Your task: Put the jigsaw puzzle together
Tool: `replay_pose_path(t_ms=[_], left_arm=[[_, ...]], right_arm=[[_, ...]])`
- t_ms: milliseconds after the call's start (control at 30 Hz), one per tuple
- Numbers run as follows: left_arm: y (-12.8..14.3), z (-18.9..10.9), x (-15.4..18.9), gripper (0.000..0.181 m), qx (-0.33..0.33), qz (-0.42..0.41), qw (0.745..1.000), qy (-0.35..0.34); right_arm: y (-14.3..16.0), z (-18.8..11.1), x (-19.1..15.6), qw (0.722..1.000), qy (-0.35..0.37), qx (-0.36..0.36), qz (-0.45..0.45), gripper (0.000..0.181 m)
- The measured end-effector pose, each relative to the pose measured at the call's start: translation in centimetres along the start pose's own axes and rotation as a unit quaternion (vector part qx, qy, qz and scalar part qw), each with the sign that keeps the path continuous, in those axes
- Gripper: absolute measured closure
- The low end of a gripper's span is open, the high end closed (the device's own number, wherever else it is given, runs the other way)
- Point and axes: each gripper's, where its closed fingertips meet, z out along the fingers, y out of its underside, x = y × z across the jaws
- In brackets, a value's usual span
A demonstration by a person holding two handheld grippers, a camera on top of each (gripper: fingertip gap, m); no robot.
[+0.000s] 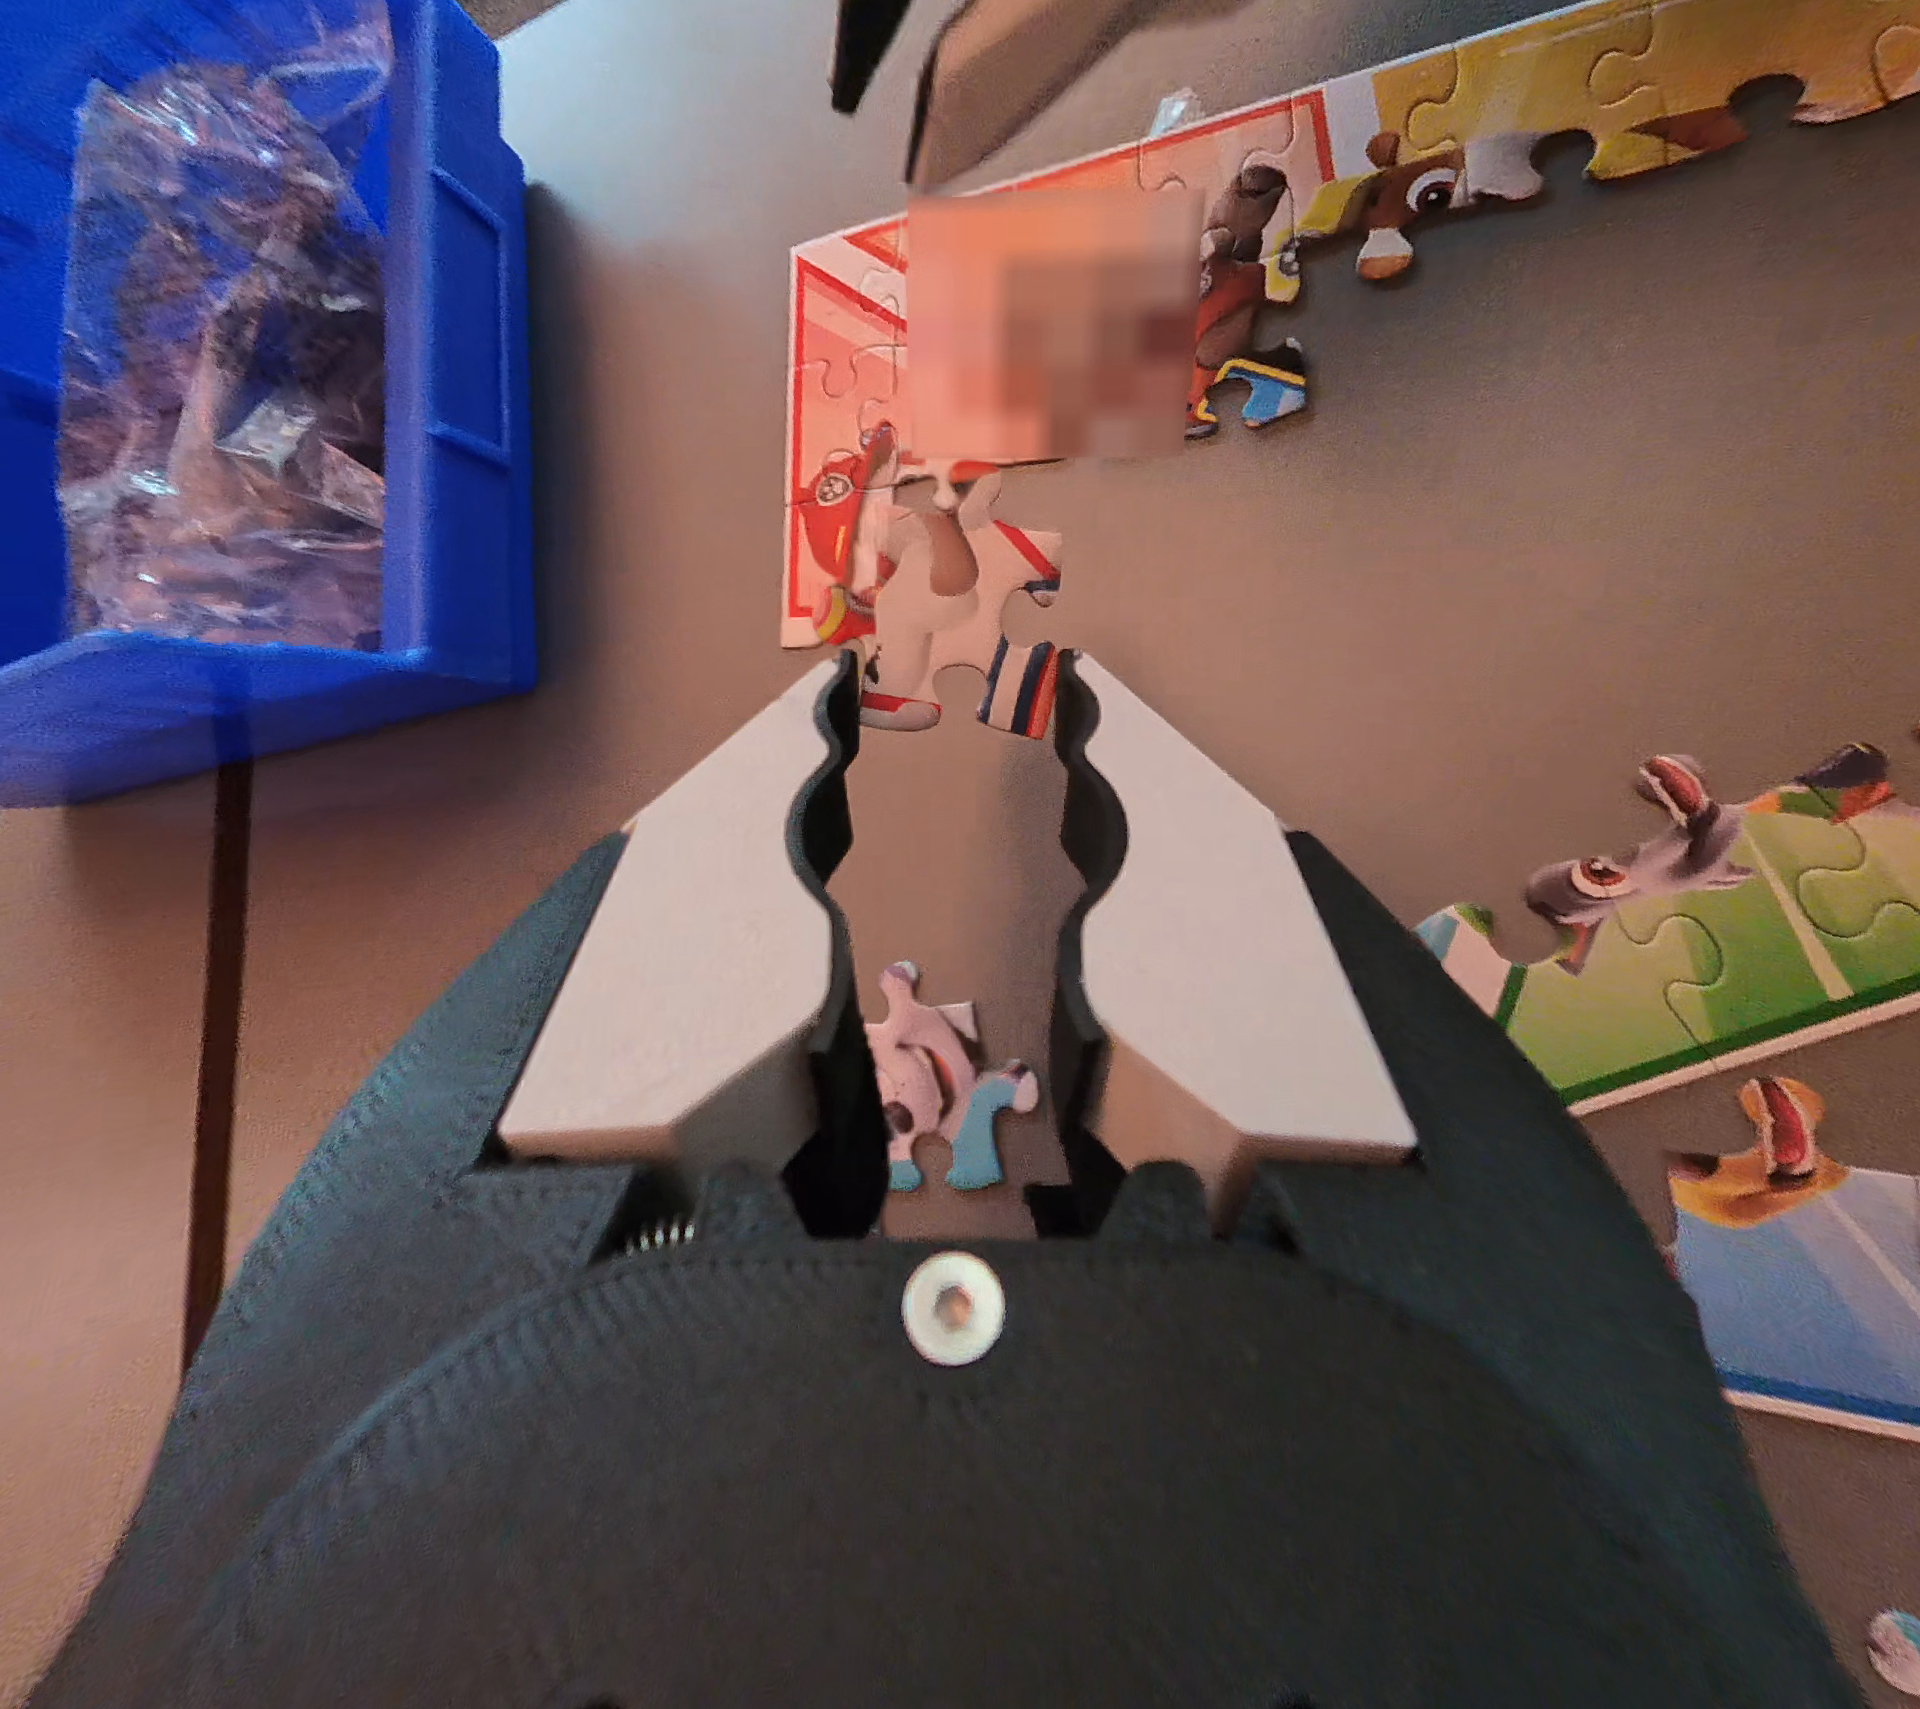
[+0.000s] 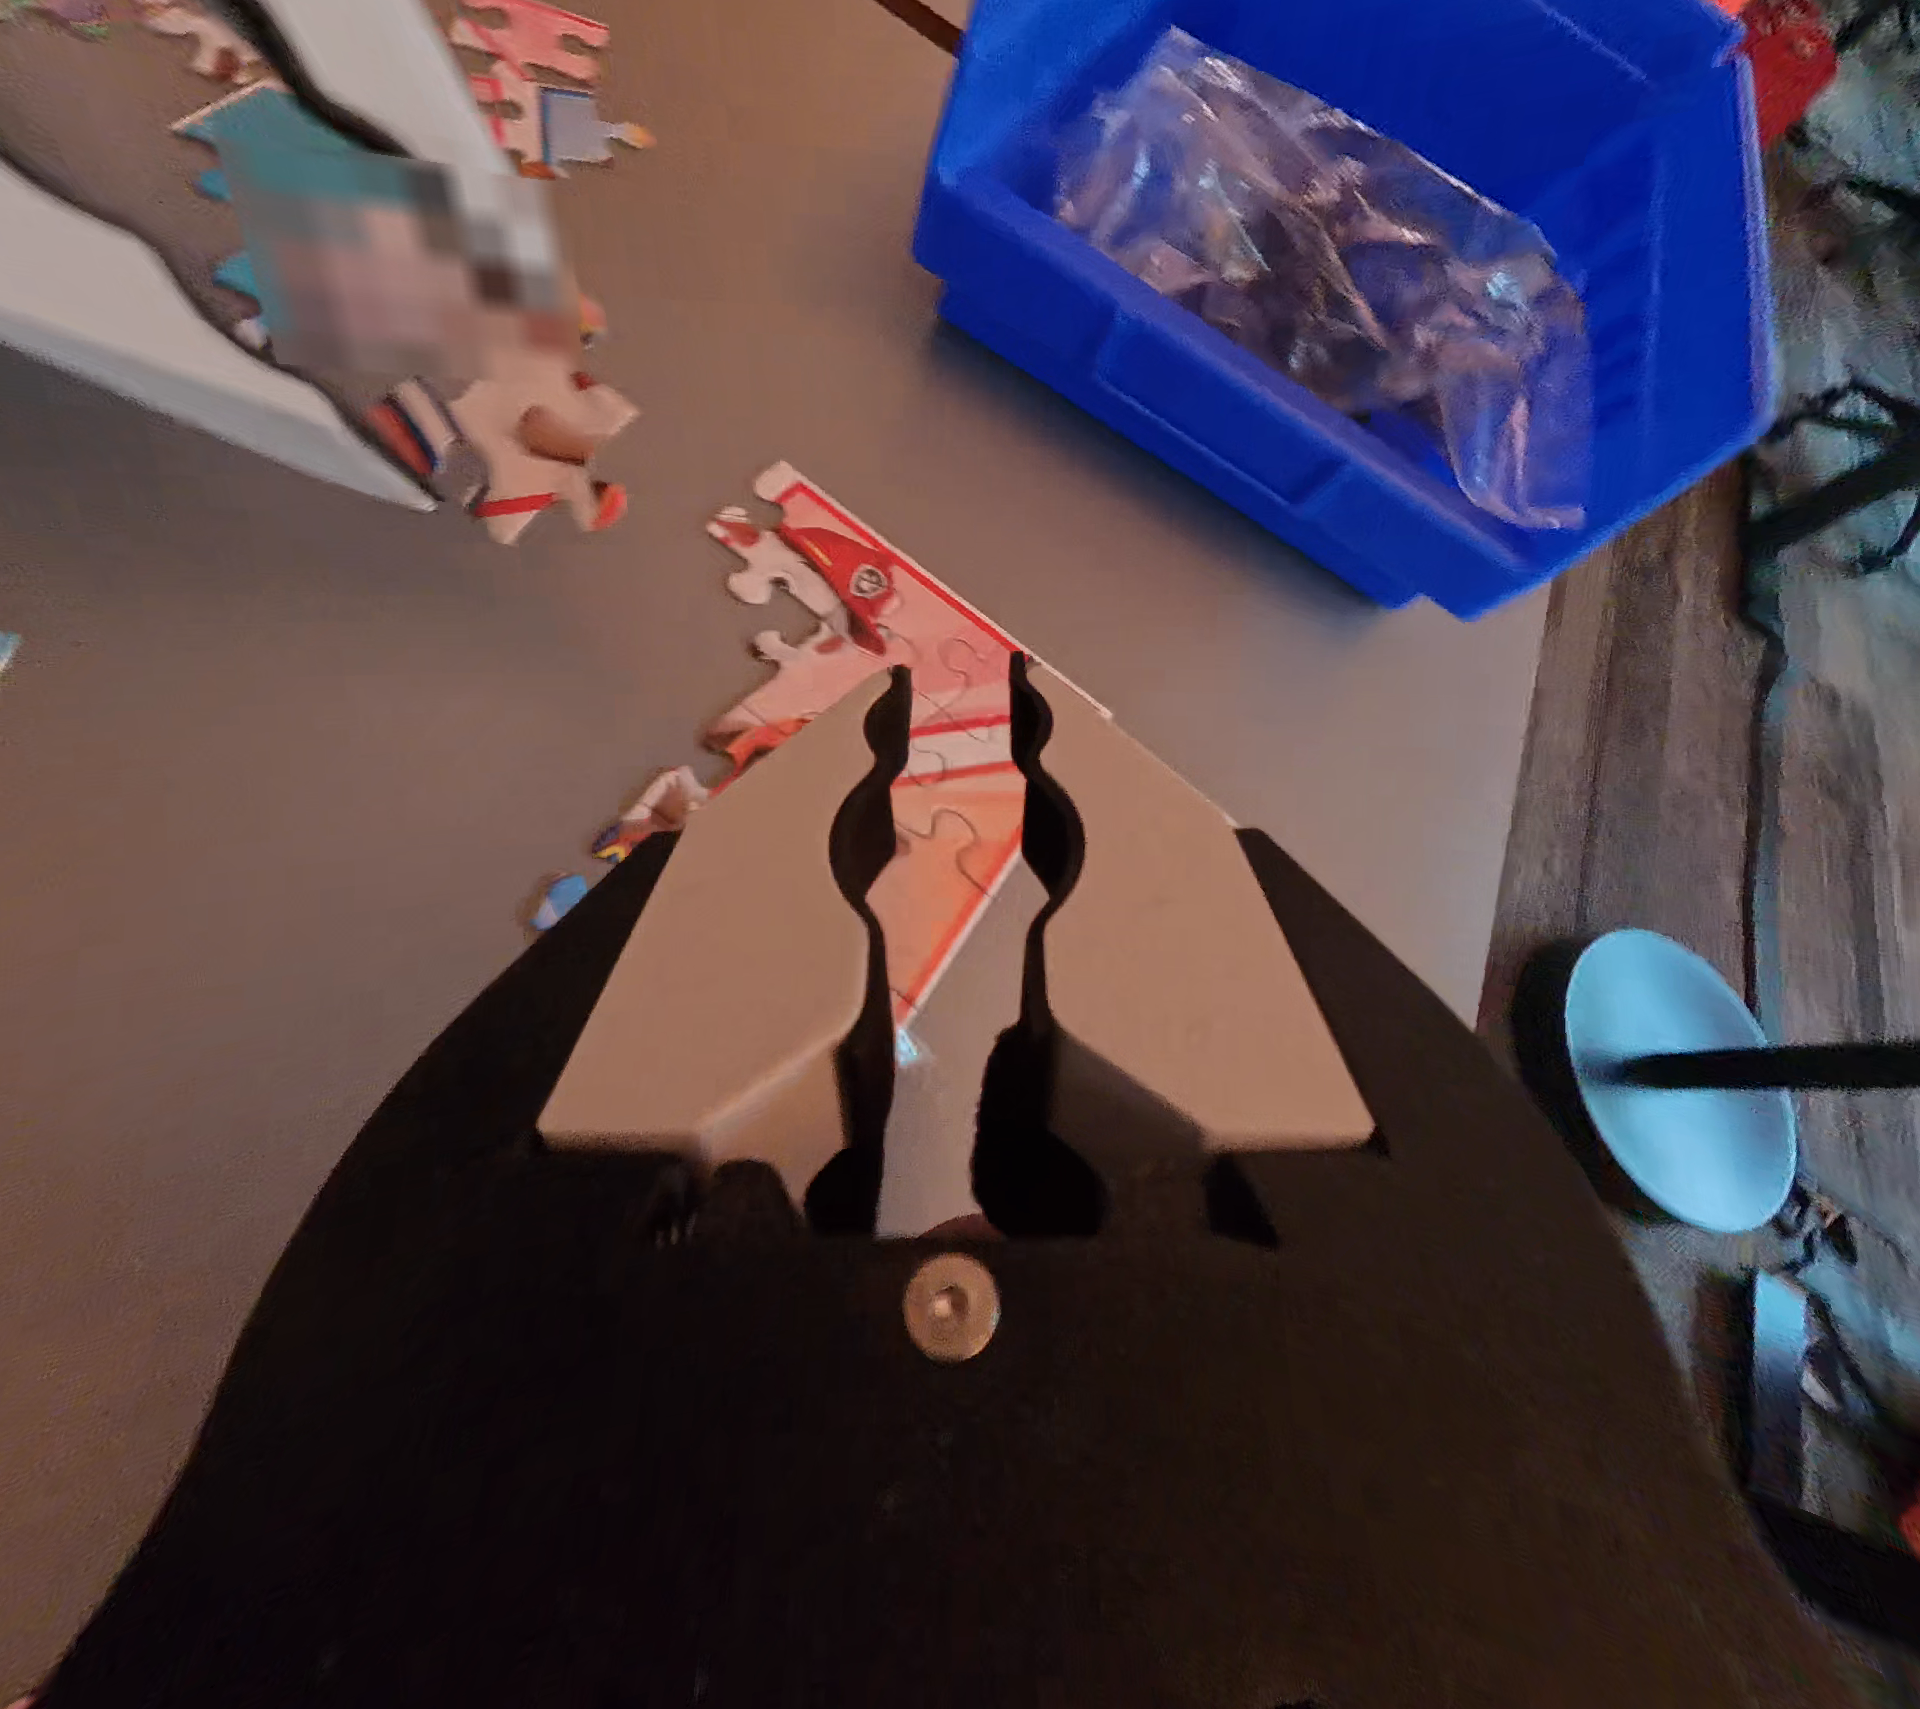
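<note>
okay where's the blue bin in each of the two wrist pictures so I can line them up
Left wrist view: blue bin fills the upper left, crumpled clear bag inside.
Right wrist view: same bin sits upper right, bag inside.
Shared landmark: the red-bordered puzzle section beside the bin.

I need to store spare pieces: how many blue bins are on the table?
1. The blue bin stands near the edge of the table, beyond the right gripper, with a clear plastic bag inside. Others may be outside the views.
</note>
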Motion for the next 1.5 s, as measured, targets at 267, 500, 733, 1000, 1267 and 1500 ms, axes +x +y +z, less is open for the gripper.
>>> replay_pose_path(t_ms=[267,500,733,1000,1267,1500], left_arm=[[0.2,2.8,2.3,0.144,-0.029,-0.047,0.997,0.056],[-0.2,4.1,3.0,0.144,-0.038,-0.096,0.990,0.095],[-0.3,4.4,3.1,0.144,-0.055,-0.113,0.986,0.110],[-0.4,4.5,3.1,0.144,-0.072,-0.131,0.981,0.124],[-0.4,4.5,3.1,0.143,-0.083,-0.144,0.977,0.134],[-0.8,3.9,3.2,0.144,-0.053,-0.134,0.980,0.134]], right_arm=[[2.0,1.0,-0.1,0.998,-0.005,-0.054,0.009,0.169],[2.5,1.2,-0.5,0.998,-0.015,-0.064,0.011,0.172],[2.5,1.3,-0.6,0.998,-0.018,-0.064,0.011,0.173],[2.4,1.3,-0.7,0.998,-0.021,-0.063,0.010,0.174],[2.3,1.2,-0.7,0.998,-0.022,-0.061,0.012,0.175],[2.2,1.1,-0.7,0.998,-0.024,-0.057,0.013,0.176]])
